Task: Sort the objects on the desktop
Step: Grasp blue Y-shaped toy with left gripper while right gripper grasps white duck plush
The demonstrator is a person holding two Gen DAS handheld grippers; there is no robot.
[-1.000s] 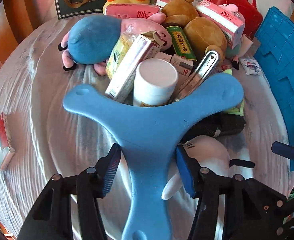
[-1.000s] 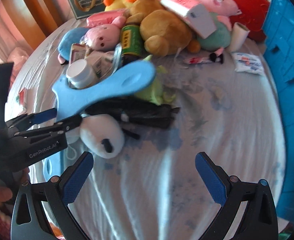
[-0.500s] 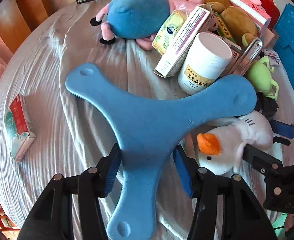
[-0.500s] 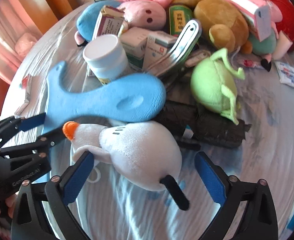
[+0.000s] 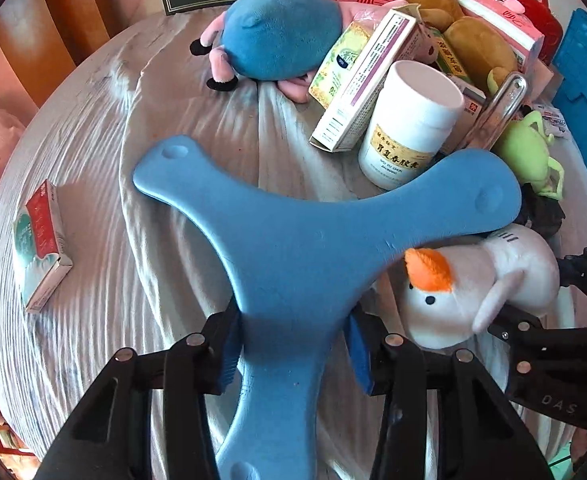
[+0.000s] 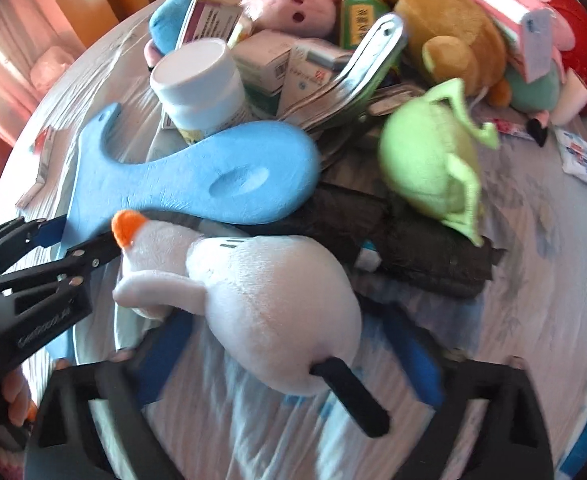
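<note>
My left gripper (image 5: 293, 350) is shut on the stem of a blue three-armed foam boomerang (image 5: 313, 236), held over the cloth-covered table (image 5: 93, 320); it also shows in the right wrist view (image 6: 197, 184). My right gripper (image 6: 293, 356) is open, its blue pads on either side of a white plush duck (image 6: 269, 308) with an orange beak; whether the pads touch it I cannot tell. The duck also lies at the right of the left wrist view (image 5: 481, 292).
A pile fills the far side: white pill bottle (image 5: 409, 124), medicine boxes (image 5: 365, 92), blue plush (image 5: 281, 40), brown bear (image 6: 449, 36), green plush (image 6: 433, 160), metal clip (image 6: 357, 72), black folded thing (image 6: 413, 248). A small red-green box (image 5: 41, 244) lies at left. Blue crate (image 5: 585, 76) at right.
My right gripper has moved forward and its pads have narrowed around the white duck. My left gripper, still holding the boomerang, has shifted slightly; the pile looks nearer.
</note>
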